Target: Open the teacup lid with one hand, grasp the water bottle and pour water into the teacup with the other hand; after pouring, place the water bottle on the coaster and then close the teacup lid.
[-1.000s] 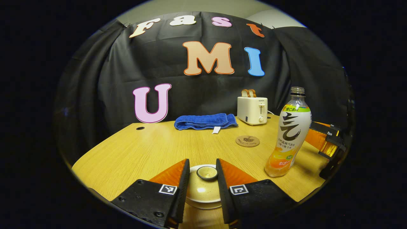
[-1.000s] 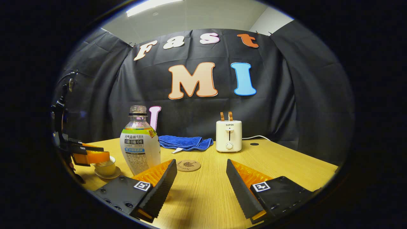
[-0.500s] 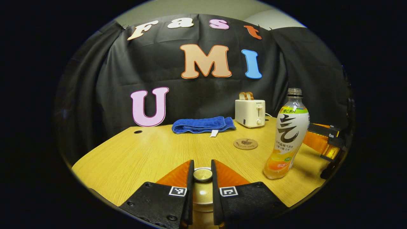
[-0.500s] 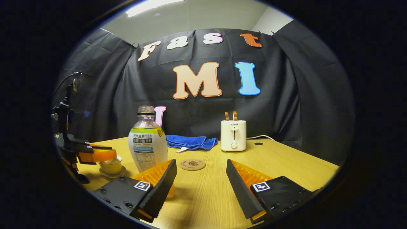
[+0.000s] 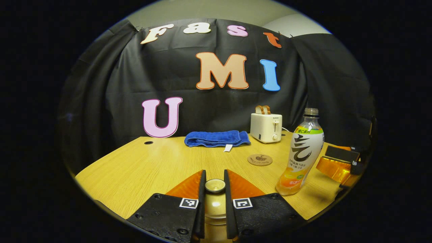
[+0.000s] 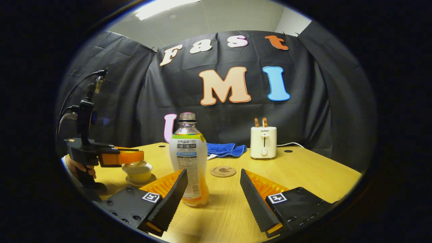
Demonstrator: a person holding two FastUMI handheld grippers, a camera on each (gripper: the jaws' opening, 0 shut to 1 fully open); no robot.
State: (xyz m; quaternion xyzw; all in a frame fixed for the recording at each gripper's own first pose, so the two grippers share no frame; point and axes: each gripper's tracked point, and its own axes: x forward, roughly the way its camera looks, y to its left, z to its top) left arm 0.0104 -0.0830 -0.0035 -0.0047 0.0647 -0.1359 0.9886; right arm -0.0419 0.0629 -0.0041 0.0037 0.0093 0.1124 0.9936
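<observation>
In the left gripper view my left gripper (image 5: 214,178) is shut on the round knob of the cream teacup lid (image 5: 215,186). In the right gripper view the left gripper (image 6: 123,157) holds the lid at the rim of the teacup (image 6: 138,173), which stands on its saucer; I cannot tell whether the lid has come off the rim. The uncapped water bottle (image 6: 188,158) (image 5: 301,152), with orange liquid at its bottom, stands upright just ahead of my open right gripper (image 6: 213,194), close to its left finger and untouched. The round brown coaster (image 6: 222,171) (image 5: 260,159) lies bare behind the bottle.
At the back of the wooden table (image 5: 141,165) stand a white toaster (image 5: 266,127) (image 6: 263,142) with bread in it and a folded blue towel (image 5: 217,138) (image 6: 225,149). A hand (image 6: 79,167) grips the left gripper's handle at the table's left edge.
The left gripper's fingers closed on the lid knob and have stayed shut. The right gripper, still open, has swung left, so the bottle now stands ahead between its fingers.
</observation>
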